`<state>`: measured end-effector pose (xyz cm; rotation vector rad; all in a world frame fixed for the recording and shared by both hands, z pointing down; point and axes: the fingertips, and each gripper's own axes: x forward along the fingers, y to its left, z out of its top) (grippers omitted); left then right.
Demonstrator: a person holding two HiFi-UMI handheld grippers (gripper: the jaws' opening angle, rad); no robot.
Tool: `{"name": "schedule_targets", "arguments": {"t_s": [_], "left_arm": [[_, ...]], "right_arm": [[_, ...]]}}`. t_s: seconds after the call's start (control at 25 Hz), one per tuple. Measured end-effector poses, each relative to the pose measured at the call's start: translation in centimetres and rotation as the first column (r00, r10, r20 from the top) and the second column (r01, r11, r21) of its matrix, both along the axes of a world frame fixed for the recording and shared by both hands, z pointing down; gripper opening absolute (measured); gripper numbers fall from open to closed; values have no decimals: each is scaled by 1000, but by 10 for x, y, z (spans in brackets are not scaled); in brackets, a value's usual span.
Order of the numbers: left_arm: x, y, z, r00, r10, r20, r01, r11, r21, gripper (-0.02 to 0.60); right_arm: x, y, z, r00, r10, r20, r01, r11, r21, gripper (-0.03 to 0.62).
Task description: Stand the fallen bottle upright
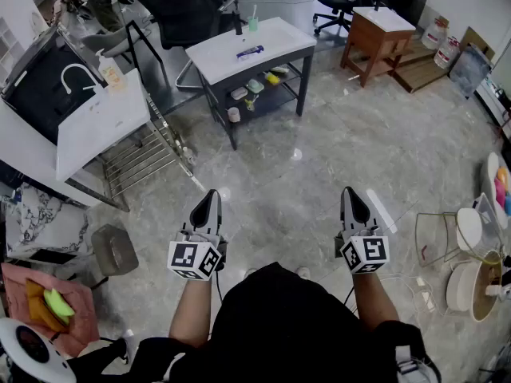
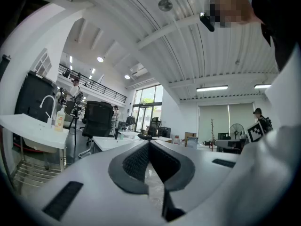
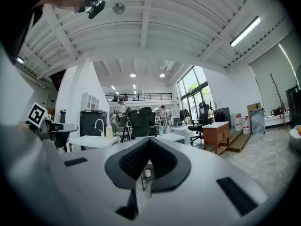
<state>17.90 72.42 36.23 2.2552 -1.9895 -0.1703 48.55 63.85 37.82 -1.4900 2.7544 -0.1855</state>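
The bottle (image 1: 250, 52) lies on its side on the white table (image 1: 215, 58), well ahead of both tongs and nearer the left one's line than the right's. Beyond it on the same table a small green container (image 1: 253, 22) stands upright. The left tongs (image 1: 211, 196) and right tongs (image 1: 350, 191) are held level, side by side over the grey floor (image 1: 319, 158), well apart from the table. Each has its jaws pressed together with nothing between them. A white sink unit (image 1: 96, 126) stands ahead and left of the left tongs, a wooden cabinet (image 1: 375, 42) far ahead of the right tongs
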Motion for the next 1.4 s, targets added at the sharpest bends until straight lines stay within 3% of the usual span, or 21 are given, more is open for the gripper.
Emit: {"name": "schedule_targets", "arguments": {"t_s": [0.4,0.6,0.8,0.84,0.88,0.92,1.4], "left_arm": [[-34,2,-2,1000,6,-2,-6,1000,-2,17],[-53,9,-3,999,37,-36,-37,999,-2,17],[-67,18,-3,999,49,18,-49,999,-1,20],[-71,19,-3,999,45,18,-45,999,3,103],[-76,20,-2,999,39,10,-39,999,2,257],[-82,21,0,999,34,1,-34,999,-2,307],[-93,28,14,997,77,-10,-77,997,-28,338]], "right_arm": [[-24,-2,6,1000,20,8,-19,999,-38,28],[-52,14,-3,999,-10,49,11,1000,-27,29],[-67,31,-12,998,20,68,-21,1000,13,33],[-70,34,-13,997,26,78,-28,999,17,70],[-74,36,-14,996,32,86,-33,999,16,200],[-78,38,-14,995,38,91,-39,999,12,293],[-99,55,-10,999,25,36,-24,1000,-14,307]]}}
